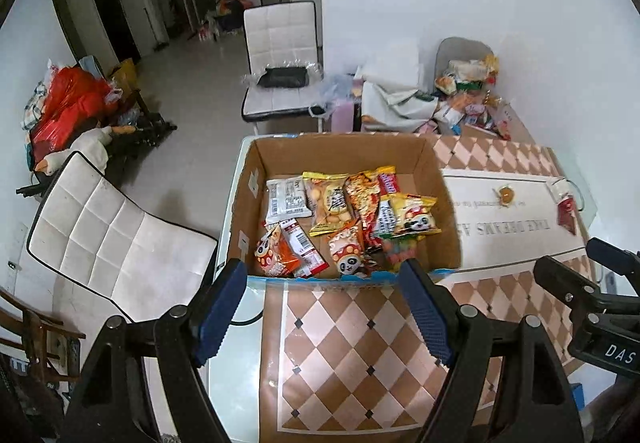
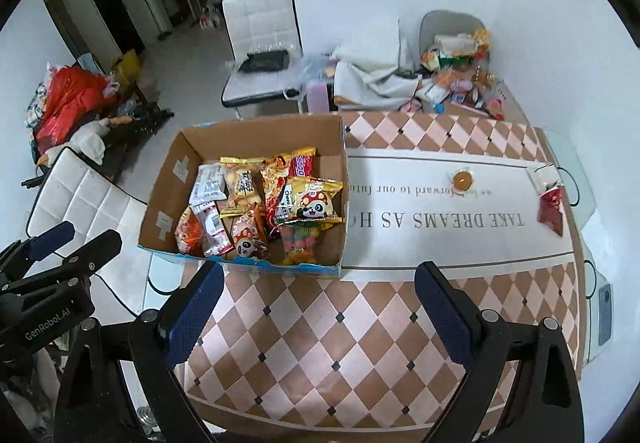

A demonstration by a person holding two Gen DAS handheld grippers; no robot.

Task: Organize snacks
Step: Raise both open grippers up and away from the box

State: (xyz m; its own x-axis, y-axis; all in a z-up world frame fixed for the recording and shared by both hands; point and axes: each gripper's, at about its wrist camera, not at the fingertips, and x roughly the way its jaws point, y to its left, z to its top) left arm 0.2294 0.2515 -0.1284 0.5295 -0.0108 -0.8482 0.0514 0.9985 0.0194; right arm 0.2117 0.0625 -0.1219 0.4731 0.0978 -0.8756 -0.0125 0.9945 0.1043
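A cardboard box (image 1: 444, 211) (image 2: 160, 203) stands on the checkered tablecloth, holding several snack packets (image 1: 352, 219) (image 2: 272, 203), some with panda pictures. Out on the white runner lie a small orange wrapped sweet (image 1: 506, 195) (image 2: 462, 179) and a red packet (image 1: 567, 214) (image 2: 552, 209) with a white packet (image 2: 543, 174) beside it. My left gripper (image 1: 322, 271) (image 2: 78, 243) hovers open above the box's near edge with nothing between its blue pads. My right gripper (image 2: 320, 275) (image 1: 584, 263) hangs open and empty over the cloth, to the right of the box.
More snacks and bags (image 2: 460, 75) are piled on a chair at the table's far end. White padded chairs (image 1: 116, 243) (image 1: 280, 59) stand left of and beyond the table. A phone (image 2: 605, 317) lies near the right edge. Red bags (image 1: 68, 103) sit on the floor at left.
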